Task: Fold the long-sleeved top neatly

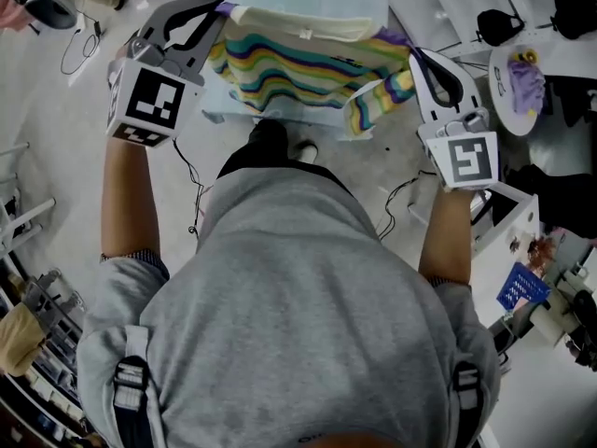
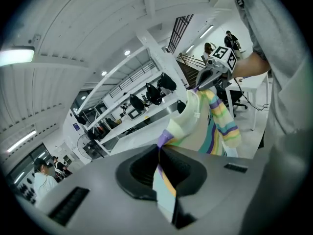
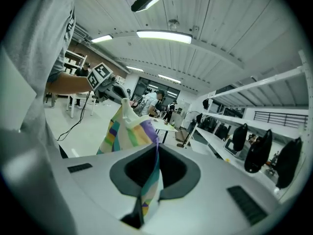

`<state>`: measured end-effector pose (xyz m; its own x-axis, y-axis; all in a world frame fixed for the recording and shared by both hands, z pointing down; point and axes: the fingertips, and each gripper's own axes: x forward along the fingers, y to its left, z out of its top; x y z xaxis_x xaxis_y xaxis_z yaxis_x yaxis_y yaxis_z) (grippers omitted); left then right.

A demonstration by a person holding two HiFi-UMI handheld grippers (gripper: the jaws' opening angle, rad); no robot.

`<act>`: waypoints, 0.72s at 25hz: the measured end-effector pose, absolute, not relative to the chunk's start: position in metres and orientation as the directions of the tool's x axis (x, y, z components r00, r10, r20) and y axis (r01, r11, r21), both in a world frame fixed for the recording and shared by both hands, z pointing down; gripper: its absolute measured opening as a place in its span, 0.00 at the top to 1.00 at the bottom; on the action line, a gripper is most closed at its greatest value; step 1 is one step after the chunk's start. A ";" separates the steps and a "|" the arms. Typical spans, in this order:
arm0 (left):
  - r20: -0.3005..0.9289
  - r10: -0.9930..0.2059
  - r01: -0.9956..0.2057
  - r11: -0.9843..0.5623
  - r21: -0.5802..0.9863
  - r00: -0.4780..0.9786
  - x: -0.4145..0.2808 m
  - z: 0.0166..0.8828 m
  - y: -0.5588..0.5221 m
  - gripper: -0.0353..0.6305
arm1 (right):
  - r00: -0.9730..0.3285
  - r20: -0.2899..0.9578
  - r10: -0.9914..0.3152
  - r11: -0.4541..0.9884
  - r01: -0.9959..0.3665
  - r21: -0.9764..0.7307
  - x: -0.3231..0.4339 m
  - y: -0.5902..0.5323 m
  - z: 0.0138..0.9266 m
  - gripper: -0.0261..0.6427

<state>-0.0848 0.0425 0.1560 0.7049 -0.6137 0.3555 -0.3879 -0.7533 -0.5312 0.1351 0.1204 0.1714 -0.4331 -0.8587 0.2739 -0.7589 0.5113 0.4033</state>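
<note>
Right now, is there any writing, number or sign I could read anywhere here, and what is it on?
No words or numbers can be read in any view.
Left cube and right cube: black-and-white square patterns, not letters.
Dark print on the grey shirt: too blurred to read.
Small blue sign on the far wall: too small to read.

1. Head view: looks steeply down from overhead, near, onto the striped top (image 1: 308,63).
2. Left gripper view: sits close behind own jaws, faces the right gripper (image 2: 200,85).
3. Right gripper view: likewise faces the left gripper (image 3: 117,94); shares the striped top with both.
</note>
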 end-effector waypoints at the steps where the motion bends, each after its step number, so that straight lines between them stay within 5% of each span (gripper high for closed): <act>1: 0.375 -0.606 -0.379 -0.763 -0.524 0.701 -0.084 0.166 0.035 0.90 | -0.425 0.296 -0.855 0.516 -0.755 0.405 0.135 0.116 0.181 0.93; 7: 0.487 -0.563 -0.332 -0.811 -0.481 0.668 -0.075 0.245 -0.021 0.90 | -0.365 0.452 -0.814 0.544 -0.753 0.371 0.145 0.072 0.254 0.93; 18: 0.594 -0.497 -0.260 -0.859 -0.441 0.632 -0.053 0.339 -0.137 0.90 | -0.290 0.551 -0.782 0.515 -0.799 0.310 0.164 -0.037 0.337 0.93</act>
<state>-0.0529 -0.1371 0.3385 0.6323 -0.4968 0.5944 -0.2603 -0.8589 -0.4410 0.1639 -0.0374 0.3368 -0.2902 -0.7821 0.5514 -0.7989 0.5152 0.3102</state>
